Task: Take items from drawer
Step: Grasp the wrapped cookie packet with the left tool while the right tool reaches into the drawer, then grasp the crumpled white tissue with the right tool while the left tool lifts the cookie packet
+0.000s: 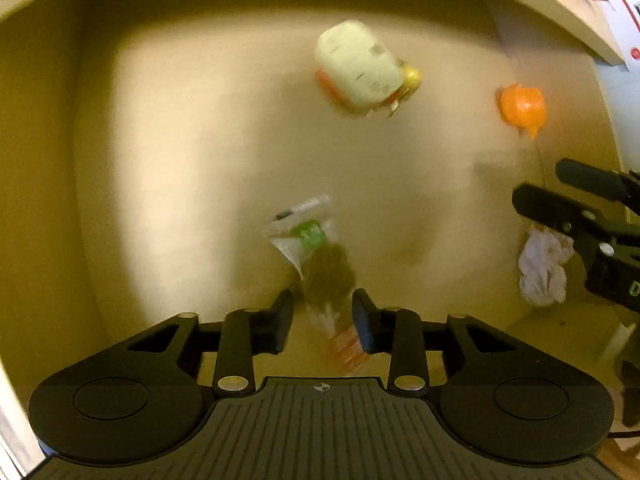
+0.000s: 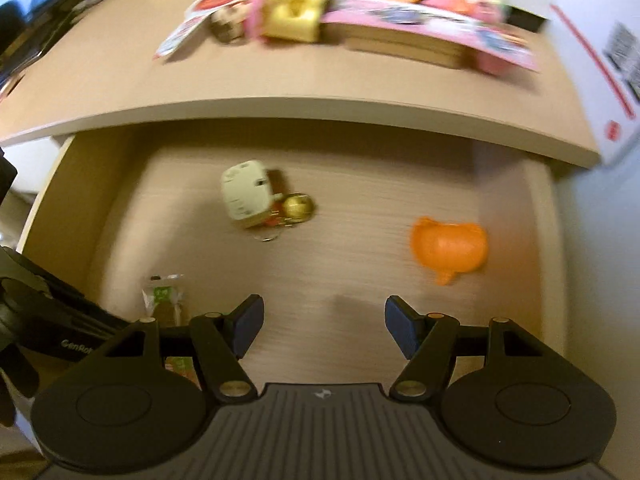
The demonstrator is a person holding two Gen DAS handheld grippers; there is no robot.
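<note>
Pale wood lines the drawer where we hang both tongs apart and empty, left tongs straddling the clear snack packet, right tongs nearing the orange toy.

It looked like a home: a pale wooden desk held toys and pink packets (all blurred), above 1 open drawer.
</note>
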